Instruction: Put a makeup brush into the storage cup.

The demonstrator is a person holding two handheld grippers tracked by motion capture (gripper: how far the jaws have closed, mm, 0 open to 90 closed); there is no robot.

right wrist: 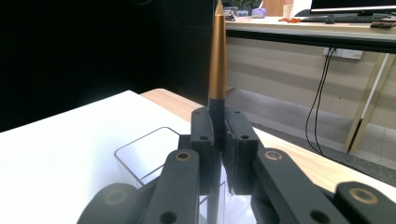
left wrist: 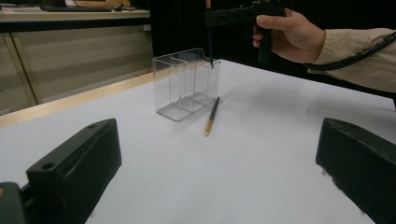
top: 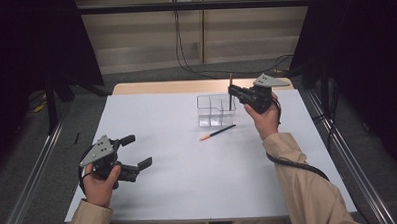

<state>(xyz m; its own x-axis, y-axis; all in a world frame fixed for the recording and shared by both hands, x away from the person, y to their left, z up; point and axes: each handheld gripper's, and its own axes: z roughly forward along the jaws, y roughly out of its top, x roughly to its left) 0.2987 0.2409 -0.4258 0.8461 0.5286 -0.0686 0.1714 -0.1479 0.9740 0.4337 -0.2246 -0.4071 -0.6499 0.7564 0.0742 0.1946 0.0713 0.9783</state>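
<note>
High view shows my right gripper (top: pixel 234 94) over the clear plastic organizer (top: pixel 215 111) at the far middle of the white table (top: pixel 189 177), its jaws clamped on an upright pen (top: pixel 231 91) with a dark barrel and a gold tapered end. In the right gripper view that pen (right wrist: pixel 217 56) rises straight up between my closed pads, gold end topmost, and the organizer's rim (right wrist: pixel 140 147) sits below and just ahead of the jaws. From the left gripper view I can see the dark lower tip of the held pen (left wrist: pixel 210 51) hanging at the rim of the organizer (left wrist: pixel 187 84), over its compartment nearest my right hand (left wrist: pixel 289 35); whether the tip is already inside the wall or just above it I cannot tell. A second pen (top: pixel 217 133) lies flat on the table just in front of the organizer, apart from it, orange-gold end pointing toward my side. My left gripper (top: pixel 133 153) rests low at the near left, well apart from all this, jaws standing wide with nothing between them. I judge this to be the placing step: one pen going into the organizer, one left to collect. The next move calls for lowering straight down with the barrel kept vertical so it clears the thin divider walls, then letting go only once the tip rests on the floor of the compartment.
</note>
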